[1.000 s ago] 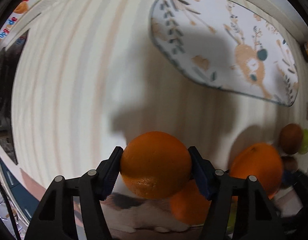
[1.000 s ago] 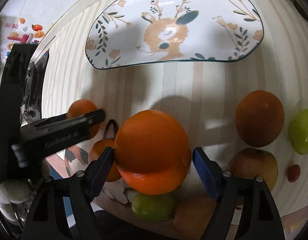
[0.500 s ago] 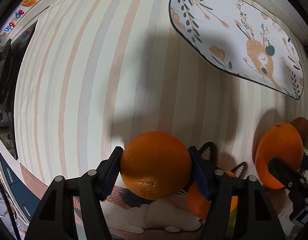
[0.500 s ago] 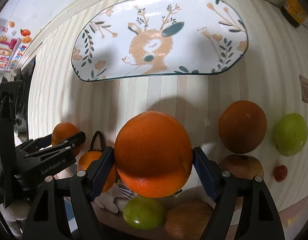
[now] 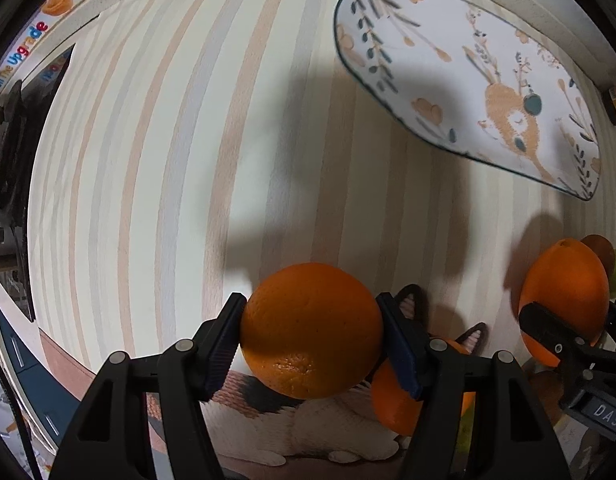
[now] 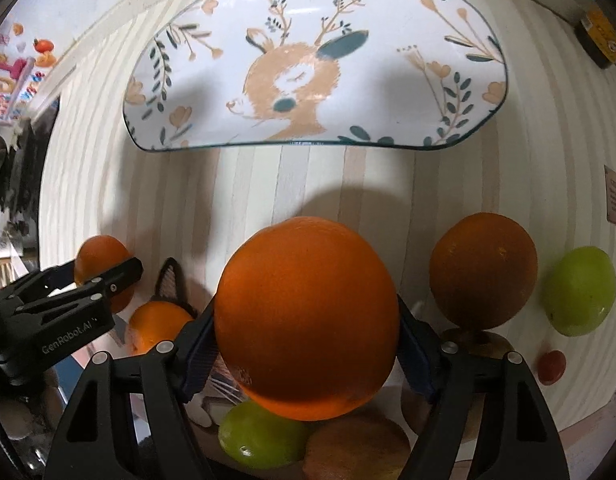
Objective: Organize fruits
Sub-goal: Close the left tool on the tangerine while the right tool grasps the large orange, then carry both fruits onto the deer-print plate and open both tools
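My left gripper [image 5: 311, 332] is shut on an orange [image 5: 311, 328] and holds it above the striped table. My right gripper [image 6: 305, 344] is shut on a bigger orange [image 6: 305, 344], also held above the table. The right gripper and its orange show at the right of the left wrist view [image 5: 564, 300]; the left gripper and its orange show at the left of the right wrist view [image 6: 101, 272]. A white deer-print plate [image 6: 316, 68] lies empty ahead, also seen in the left wrist view [image 5: 468, 80].
On the table lie another orange [image 6: 482, 276], a green fruit [image 6: 580, 296], a small red fruit [image 6: 551, 366], a second green fruit [image 6: 259, 436], a brownish apple [image 6: 356, 446] and an orange [image 6: 157, 326] on a cat-print mat [image 5: 308, 428].
Both grippers have moved forward with their oranges; the plate looks nearer and larger in the right wrist view. The grips are unchanged.
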